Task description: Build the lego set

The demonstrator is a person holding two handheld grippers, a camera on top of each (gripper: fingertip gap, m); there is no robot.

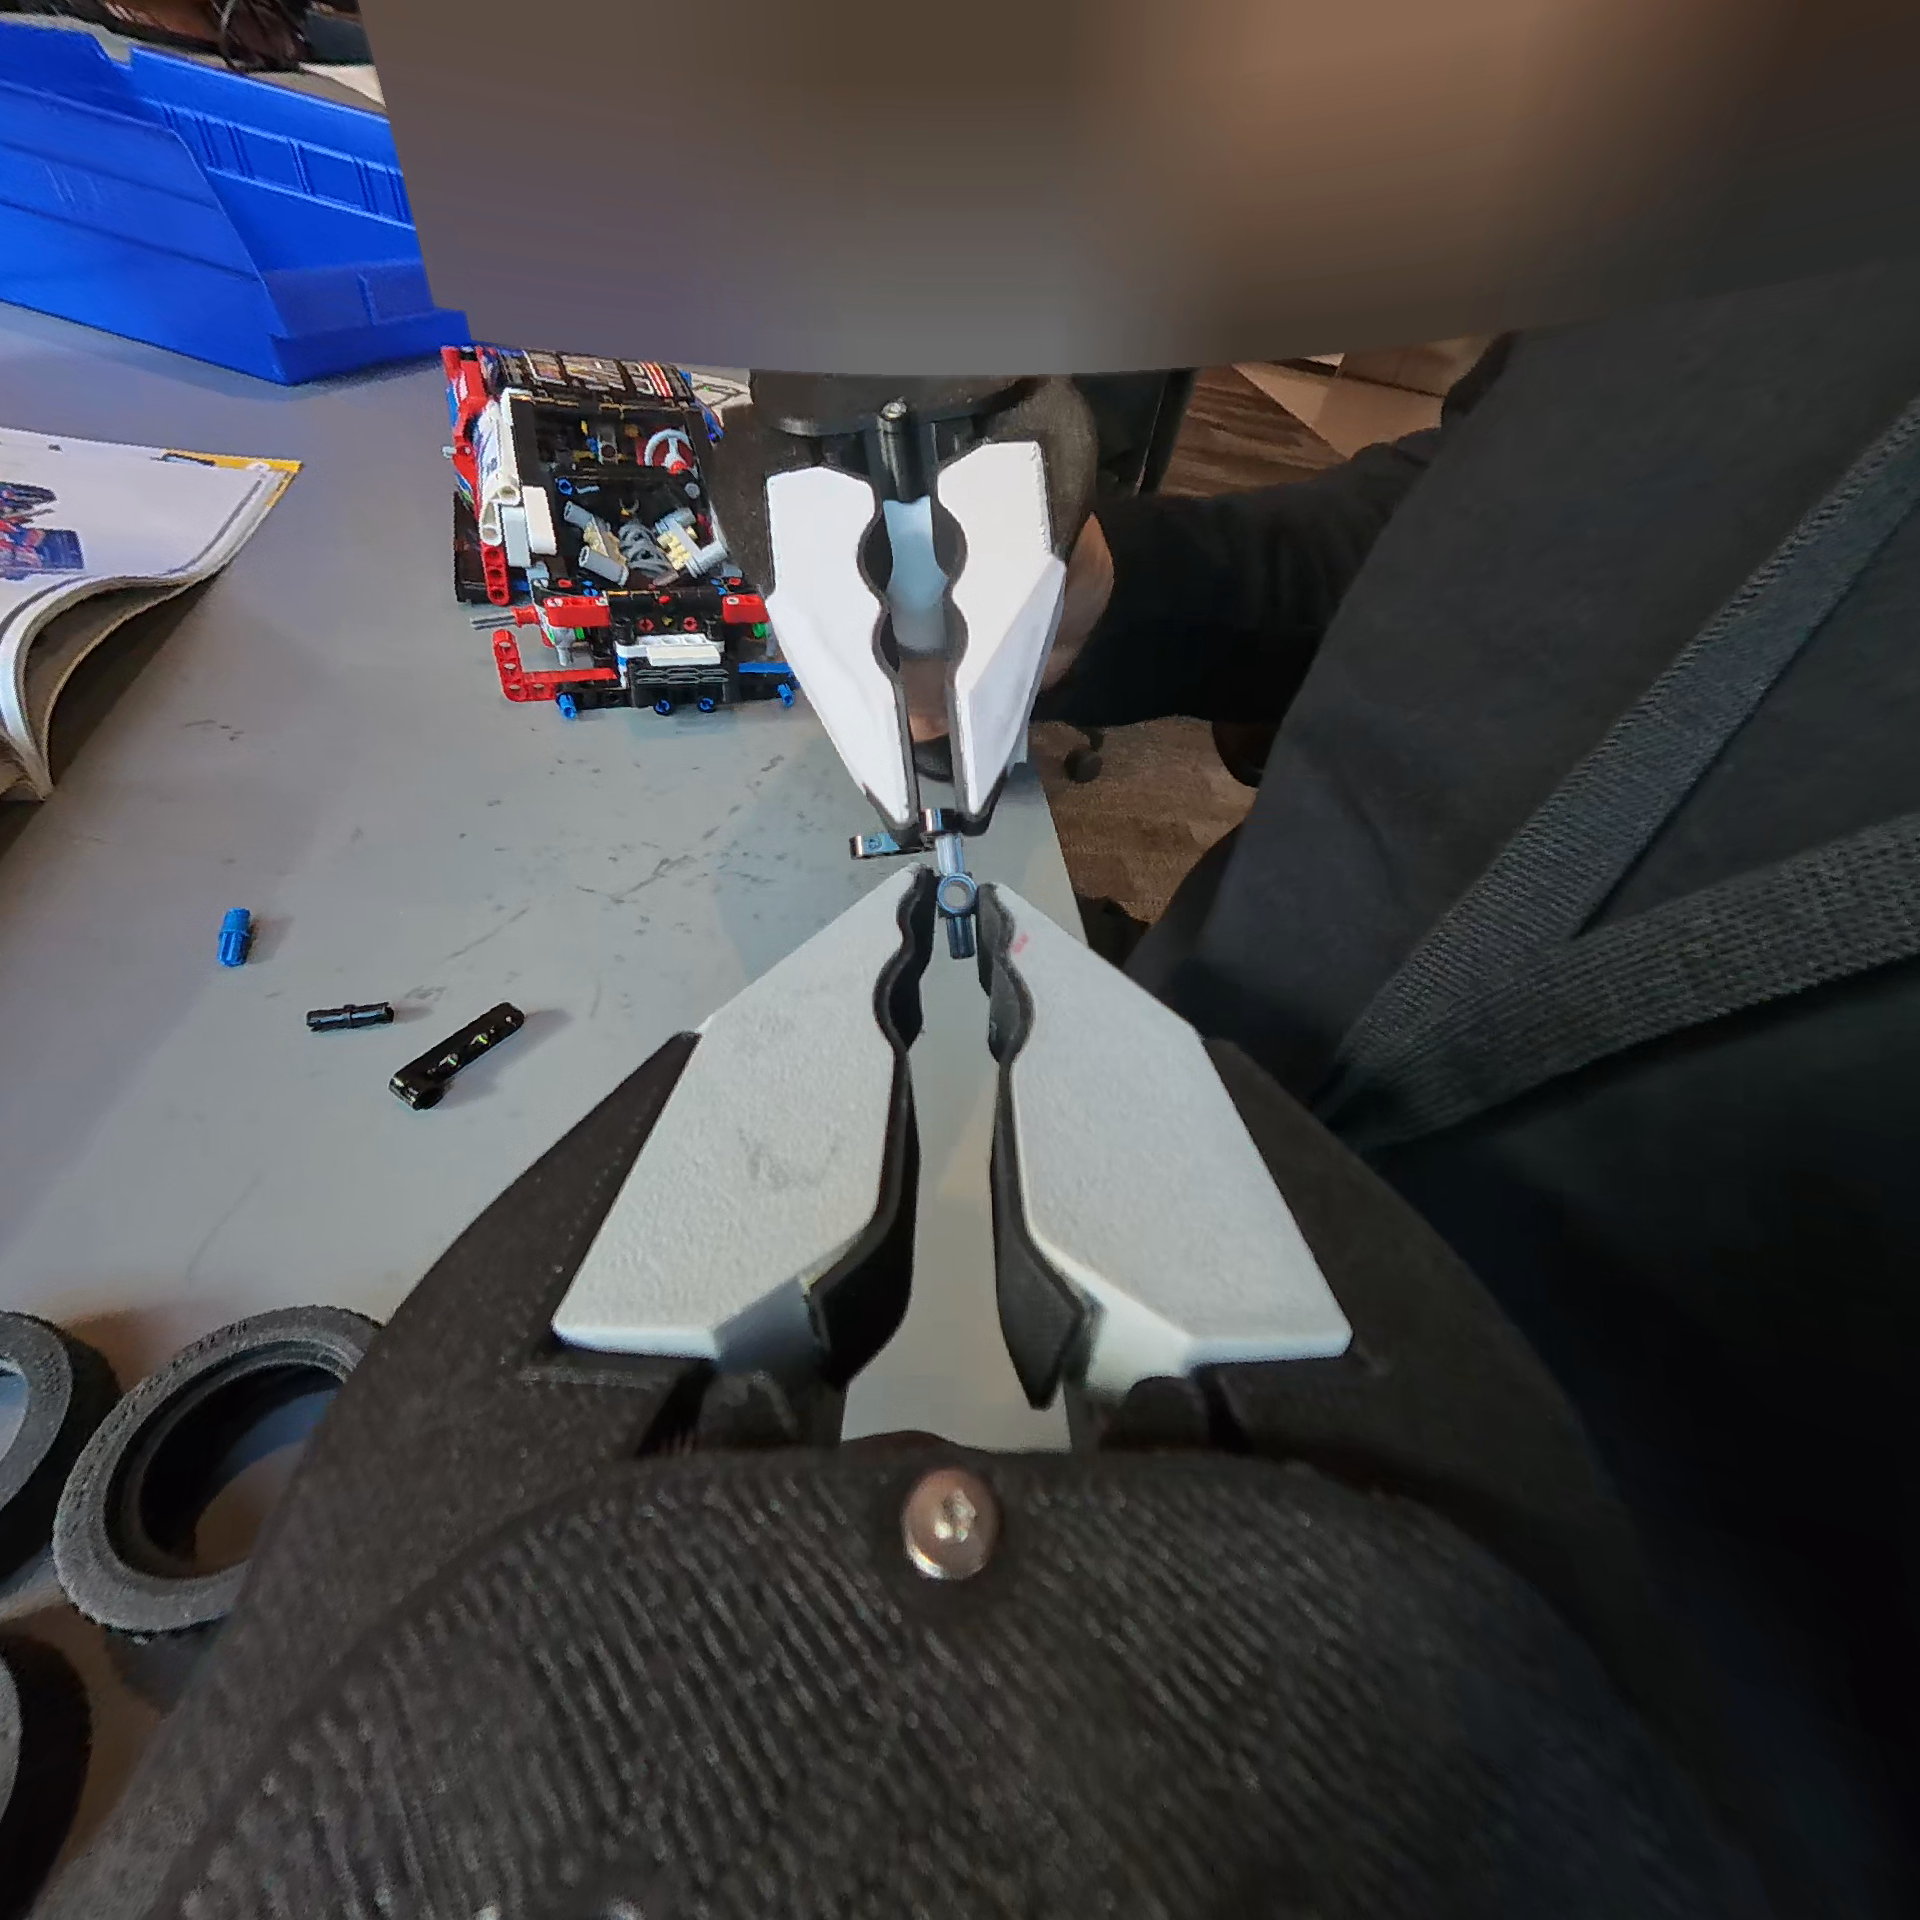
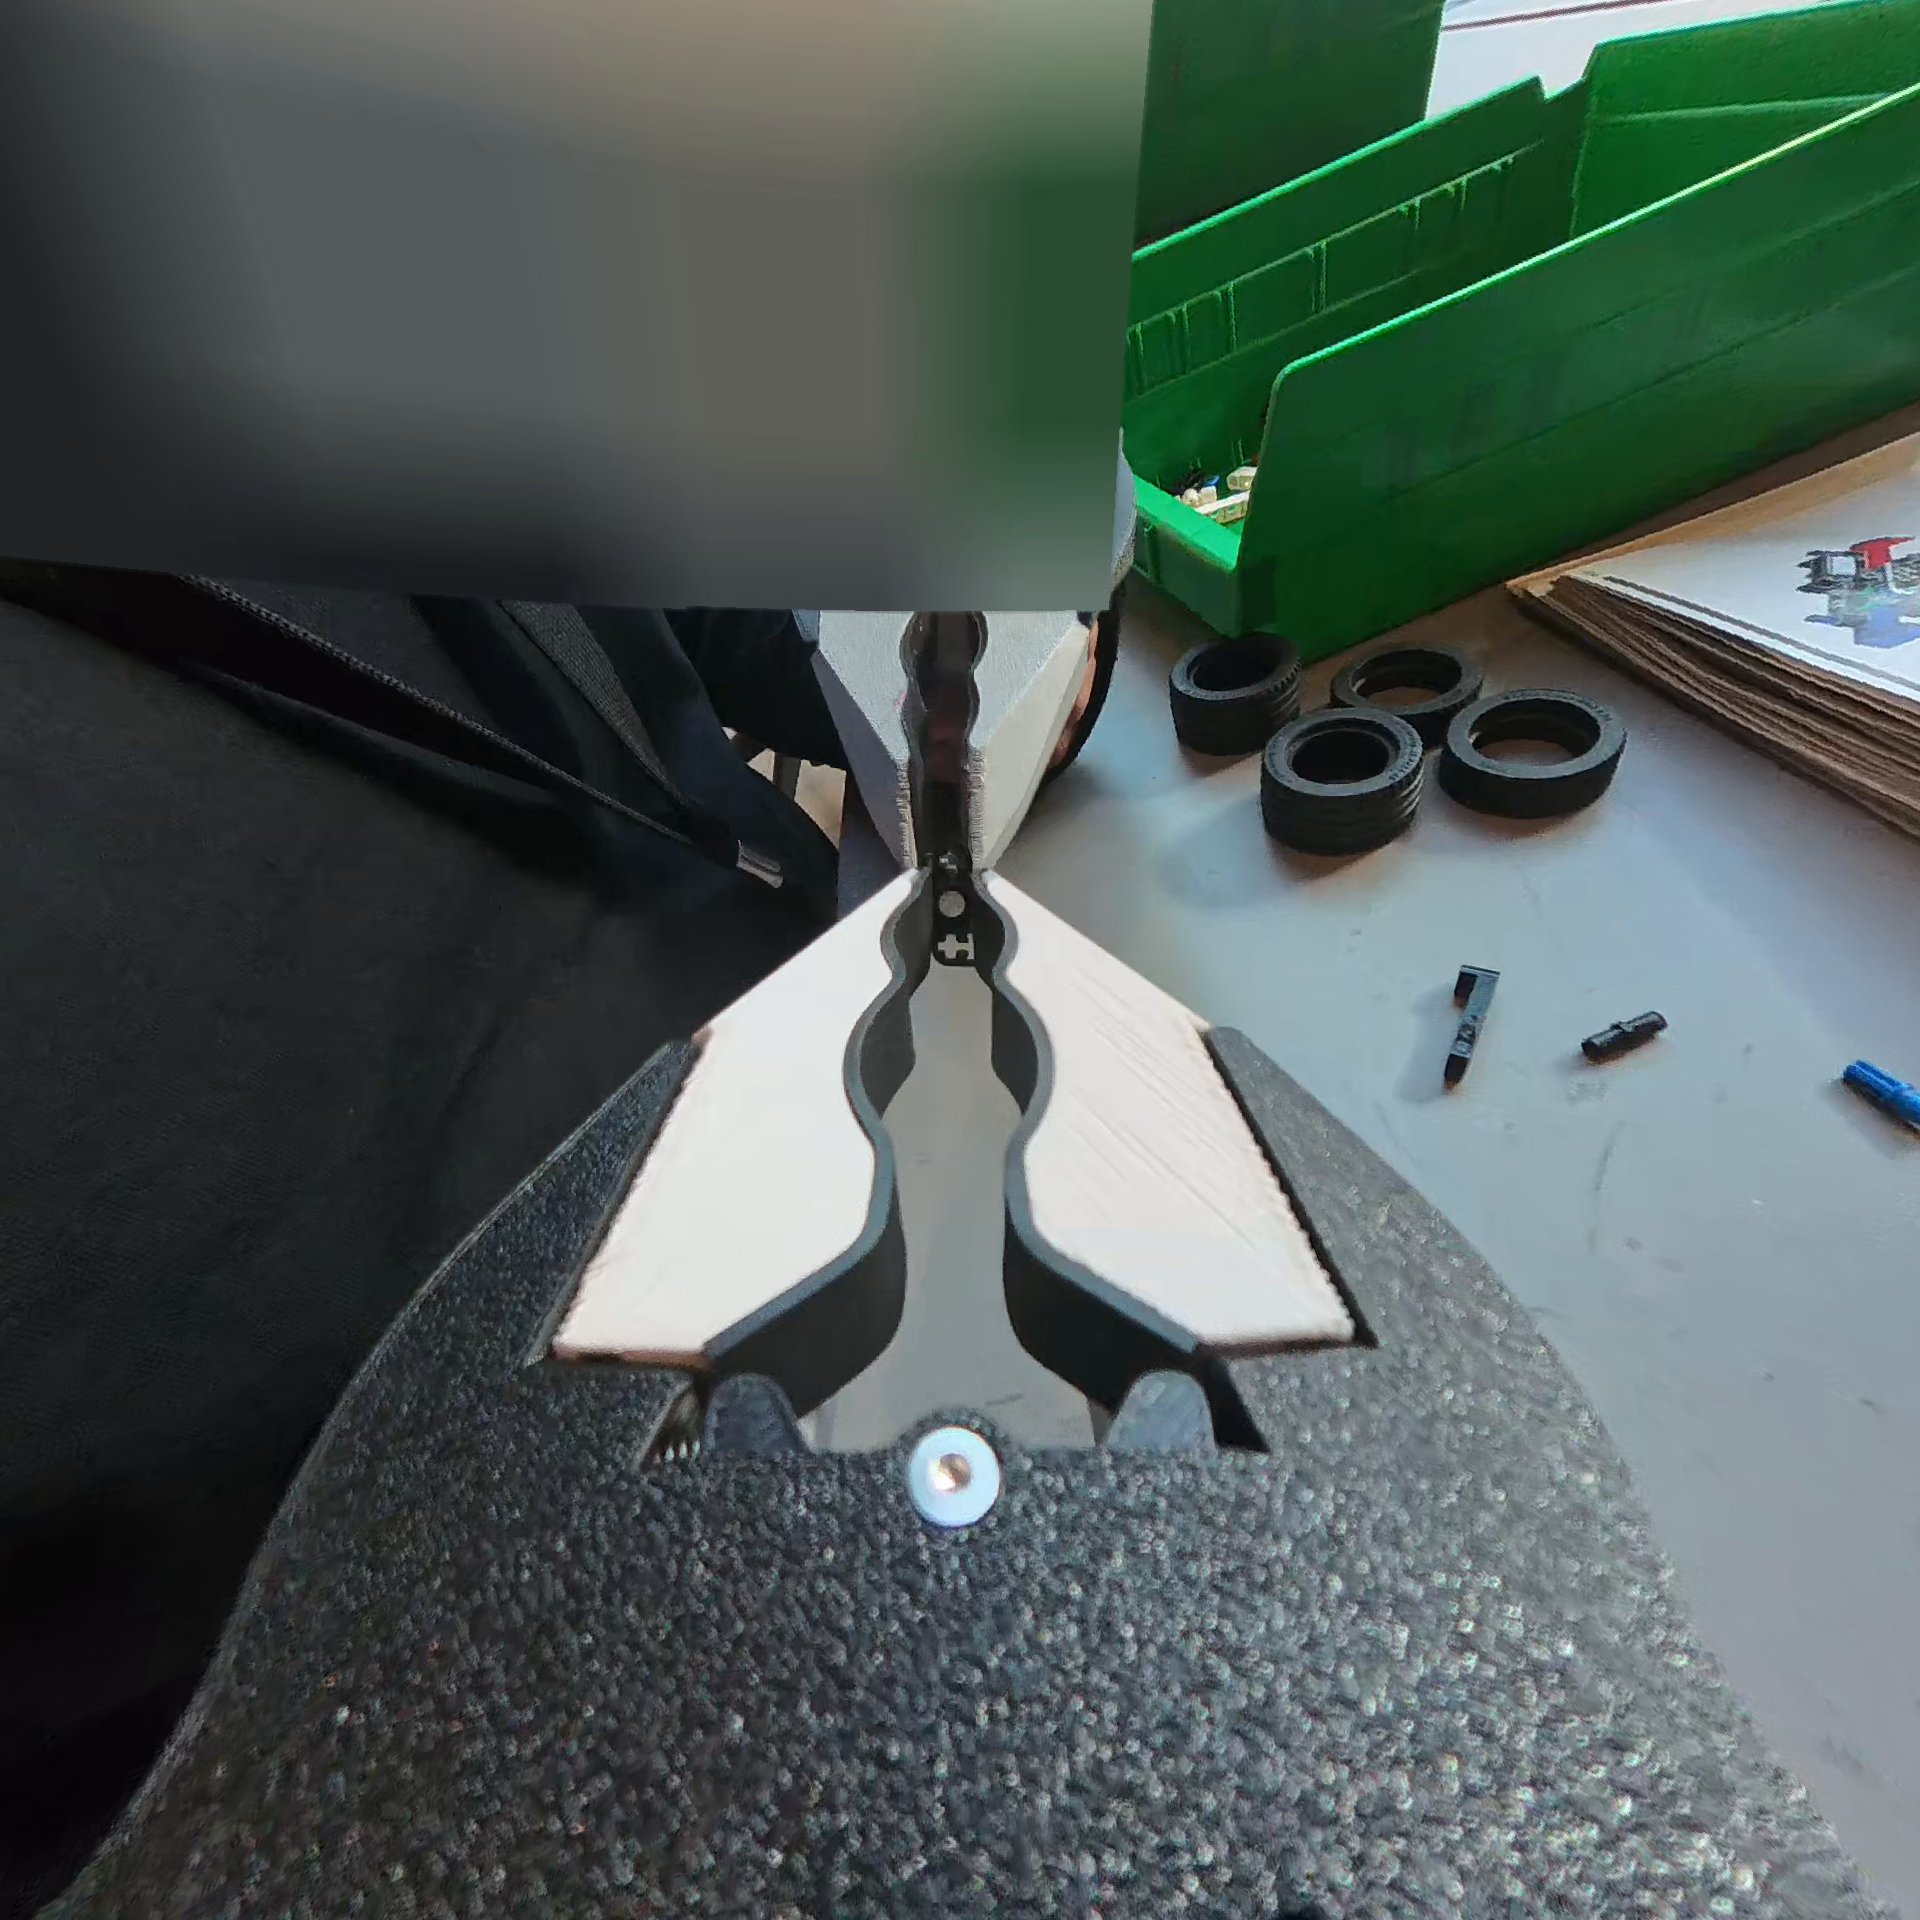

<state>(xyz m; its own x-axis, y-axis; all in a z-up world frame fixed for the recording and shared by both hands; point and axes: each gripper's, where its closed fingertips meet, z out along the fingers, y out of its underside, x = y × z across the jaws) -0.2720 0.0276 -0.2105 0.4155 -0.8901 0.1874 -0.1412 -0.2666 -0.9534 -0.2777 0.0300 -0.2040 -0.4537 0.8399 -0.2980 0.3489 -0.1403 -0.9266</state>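
Observation:
My left gripper [image 1: 951,896] is shut on a small blue-grey connector [image 1: 954,914] held at its tips. My right gripper [image 1: 940,821] faces it tip to tip and is shut on a thin black beam [image 1: 891,842]. The connector's grey end touches the beam. In the right wrist view, my right gripper [image 2: 948,883] pinches the black beam [image 2: 950,927], with the left gripper [image 2: 940,844] right behind it. Both are held above the table's near edge. The partly built red, white and black truck [image 1: 613,540] stands on the grey table [image 1: 416,831] farther back.
Loose on the table lie a blue pin [image 1: 235,935], a black pin [image 1: 349,1016] and a black beam [image 1: 457,1055]. Black tyres [image 2: 1340,769] sit near green bins [image 2: 1507,364]. A booklet [image 1: 104,561] and a blue bin [image 1: 187,187] are at the left. A person's dark clothing [image 1: 1558,935] is close by. The grippers are tip to tip, or close to it.

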